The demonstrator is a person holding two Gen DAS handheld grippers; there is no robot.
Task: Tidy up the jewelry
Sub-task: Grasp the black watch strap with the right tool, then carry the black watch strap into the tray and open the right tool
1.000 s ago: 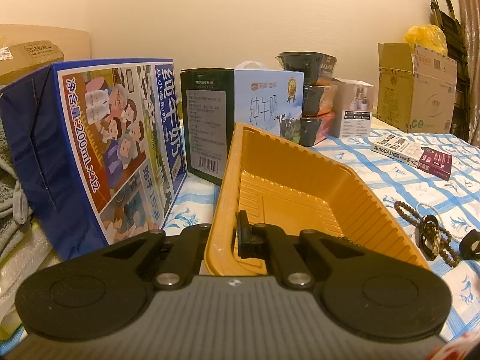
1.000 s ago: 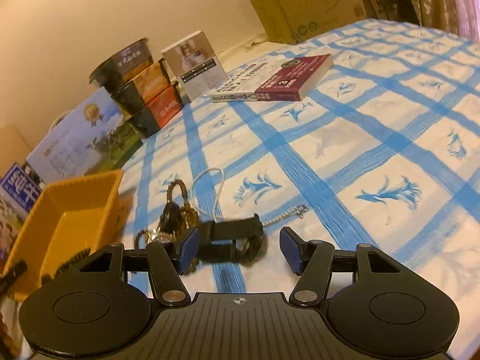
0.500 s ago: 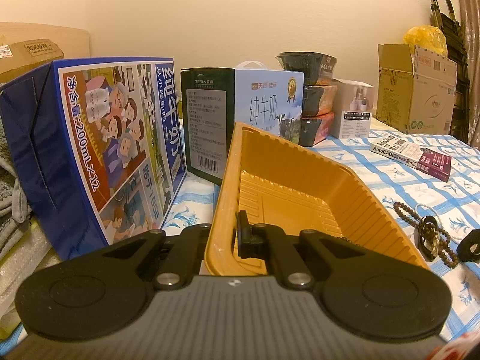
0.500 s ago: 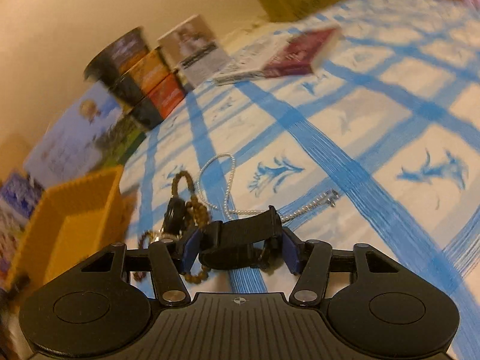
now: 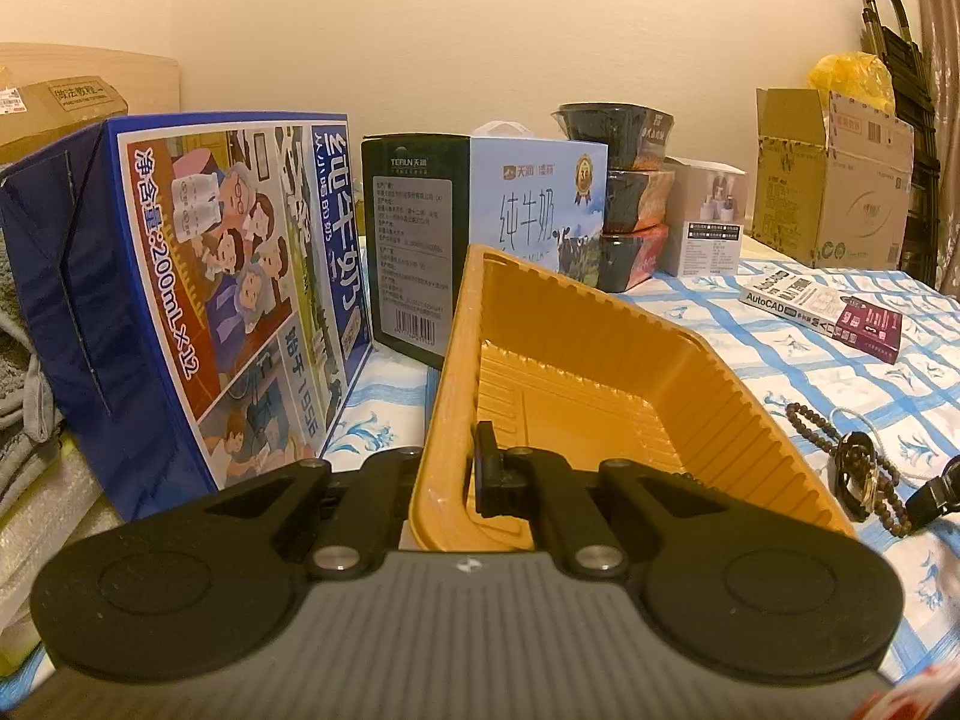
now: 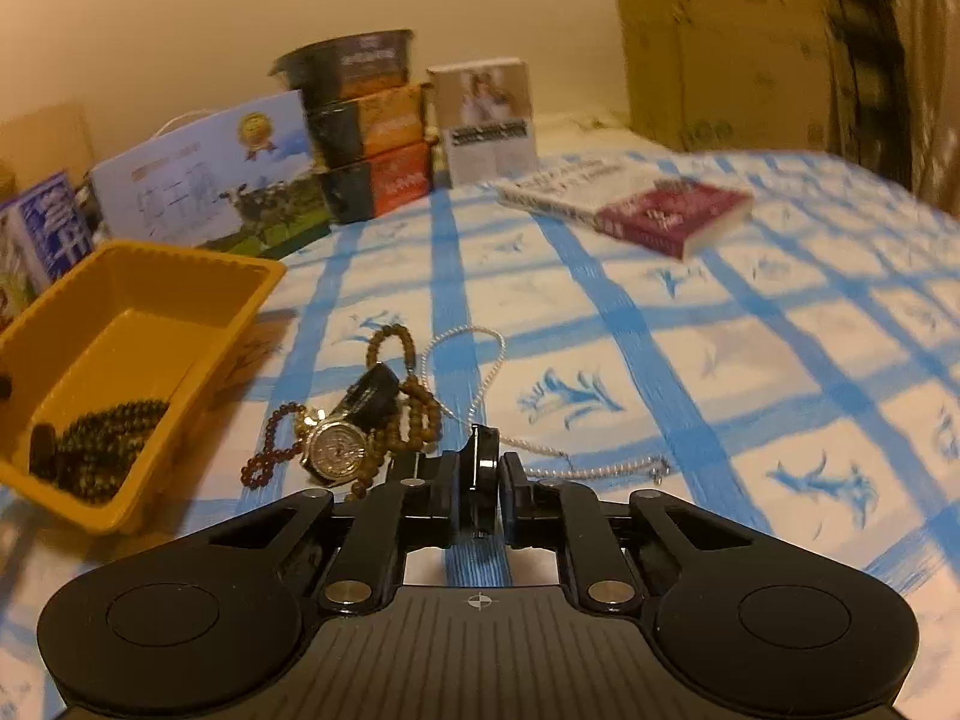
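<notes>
Jewelry lay in a small heap on the blue-checked cloth point(image 6: 690, 324) of the bench, just right of the yellow tray point(image 6: 198, 276): a gold-faced watch point(image 6: 336, 450), brown wooden beads point(image 6: 414, 414), a reddish bead strand point(image 6: 270, 456) and a thin pearl chain point(image 6: 480, 372), the pieces overlapping. A darker bead strand point(image 6: 108, 438) was already in the tray's near corner.

Right claw point(image 6: 483, 480) was pressed together on a black band point(image 6: 485, 462) — held edge-on between the fingers, at the near edge of the heap, crossing the pearl chain. Whether the band was lifted off the cloth could not be told.

Left claw point(image 5: 447, 480) pinched the tray's near wall, one finger inside point(image 5: 489, 474) and one outside.

Behind the tray stood a blue milk carton box point(image 5: 198, 300), a dark green milk box point(image 5: 420, 240) and stacked black bowls point(image 5: 624, 204). A book point(image 6: 648, 204) lay farther back on the cloth — well apart from the heap.
</notes>
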